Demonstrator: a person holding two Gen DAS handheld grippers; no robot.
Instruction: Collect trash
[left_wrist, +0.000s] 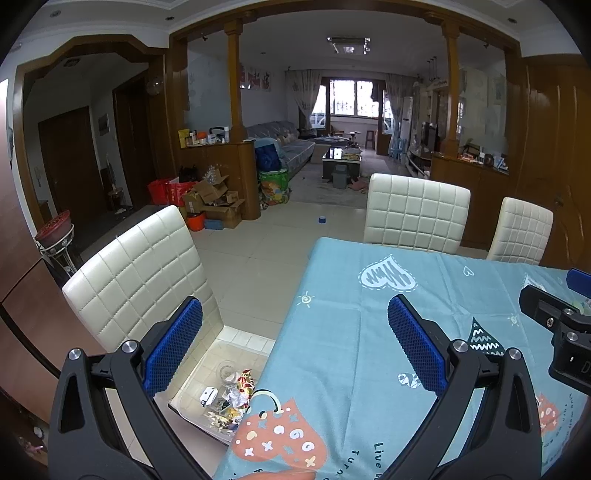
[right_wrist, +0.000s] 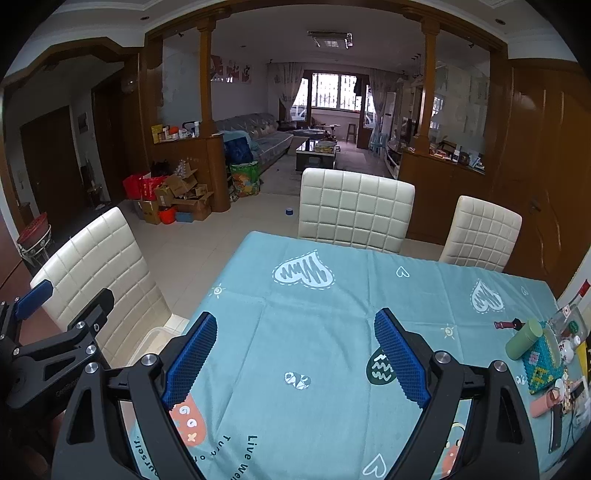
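Both hand-held grippers, left (left_wrist: 295, 347) and right (right_wrist: 295, 354), hung spread and empty above the blue patterned desk (left_wrist: 369, 332); crumpled wrappers (left_wrist: 232, 400) already lay in the clear plastic bin (left_wrist: 207, 373) left of the desk; collecting seemed finished, perhaps needing a last check.

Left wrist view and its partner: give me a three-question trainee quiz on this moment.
1. True or false: the left claw holds trash.
2. Where does the trash lie? A) on the tablecloth B) in the clear bin on the chair seat C) on the floor
3. Fill in: the green cylinder lies at the tablecloth's ____ edge.

Key: 1 false, both the left and right claw are open and empty; 2 B; 3 right.
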